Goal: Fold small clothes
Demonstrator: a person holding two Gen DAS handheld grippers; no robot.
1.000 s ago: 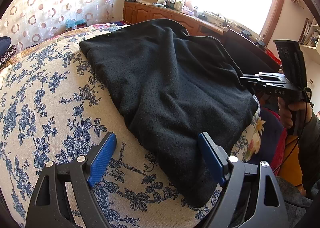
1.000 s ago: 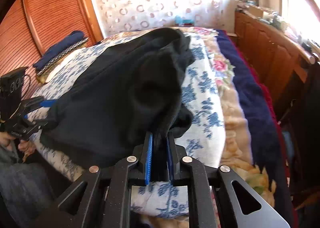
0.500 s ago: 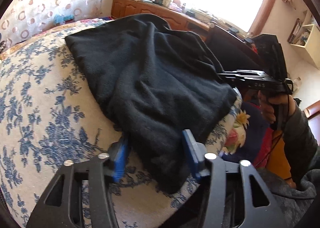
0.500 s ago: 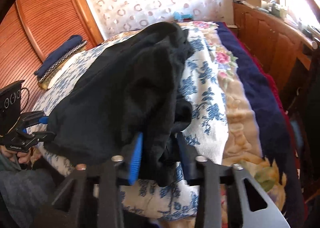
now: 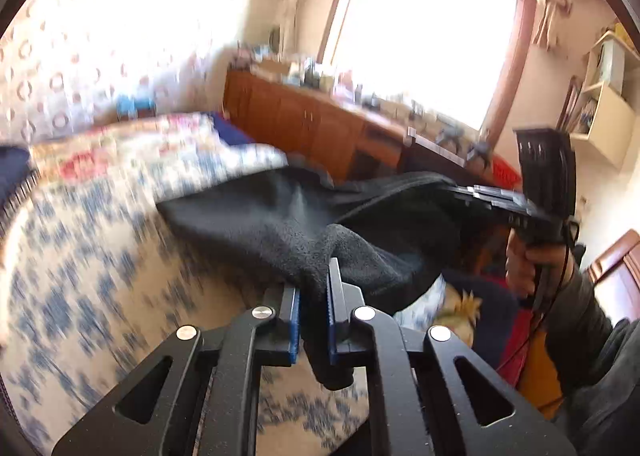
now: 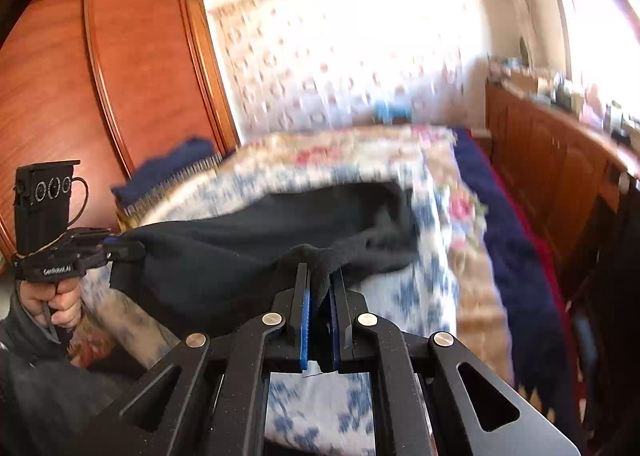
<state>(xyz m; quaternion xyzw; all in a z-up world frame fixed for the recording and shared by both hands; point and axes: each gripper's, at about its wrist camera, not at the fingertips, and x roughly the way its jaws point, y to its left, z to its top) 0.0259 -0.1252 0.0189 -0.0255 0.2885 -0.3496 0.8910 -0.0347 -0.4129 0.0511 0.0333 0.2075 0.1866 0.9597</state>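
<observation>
Black fleece garment [image 5: 280, 224] hangs between the two grippers above the bed [image 5: 80, 256], its near edge lifted clear while the far part still trails on the blue-flowered cover. On the left, the left gripper [image 5: 314, 320] has a bunched corner of the cloth between its blue pads; the jaws are closing narrow on it, and a tail of fabric hangs down below them. From the other camera that same tool [image 6: 120, 248] shows at the left end of the garment, held in the person's hand [image 6: 56, 300]. Across the middle, the hem [image 6: 224, 252] sags a little between the two grips rather than running taut, so both corners seem to be raised together to let the piece hang open and even out. On the right, the right gripper [image 6: 320, 320] is closing down tight on the opposite corner, a fold of fleece pinched between its pads. Holding both near corners this way looks like the set-up for carrying that edge over toward the far side of the bed to make a fold. Both views are blurred, so the garment's exact shape and its far edge cannot be made out.
</observation>
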